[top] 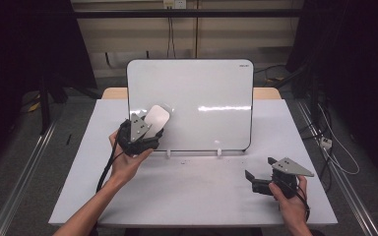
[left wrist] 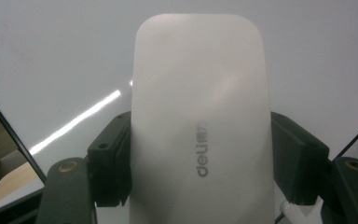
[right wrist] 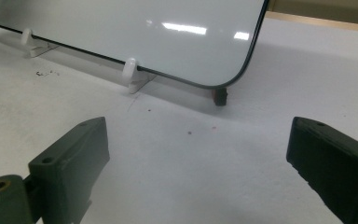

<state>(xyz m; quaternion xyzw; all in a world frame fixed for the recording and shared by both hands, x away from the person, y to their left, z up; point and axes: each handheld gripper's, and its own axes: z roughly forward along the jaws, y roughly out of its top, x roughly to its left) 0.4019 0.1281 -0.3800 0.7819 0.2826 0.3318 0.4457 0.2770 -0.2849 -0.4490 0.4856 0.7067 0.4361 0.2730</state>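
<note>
Eraser (left wrist: 200, 121), white with grey "deli" lettering, clamped between fingers (left wrist: 112, 158) of left gripper (top: 145, 129), pads pressing on both long sides. Held up off counter (top: 192, 196), right at lower left part of whiteboard (top: 197, 98); touching the board or just off it, cannot tell. Far end of eraser past the fingers, near end cut off at bottom of left gripper view.

Right gripper (top: 261, 174) low over counter near front right, fingers (right wrist: 70, 163) wide apart, nothing between them. Well apart from left gripper.

Whiteboard upright and leaning back, on two white clip feet (right wrist: 133, 74) near counter middle. Board's lower right corner rounded, black-edged, with small dark red bit (right wrist: 220, 96) at its base; too small to identify.

Open counter in front of board between the hands, and to right of board up to counter edge. Tiny dark specks (right wrist: 44, 73) on counter by the feet.

Left edge of board seen in left gripper view as dark line, wood-coloured surface beyond it. Cable (top: 106, 172) trailing from left gripper down along forearm. Surroundings beyond counter dark, hard to make out.
</note>
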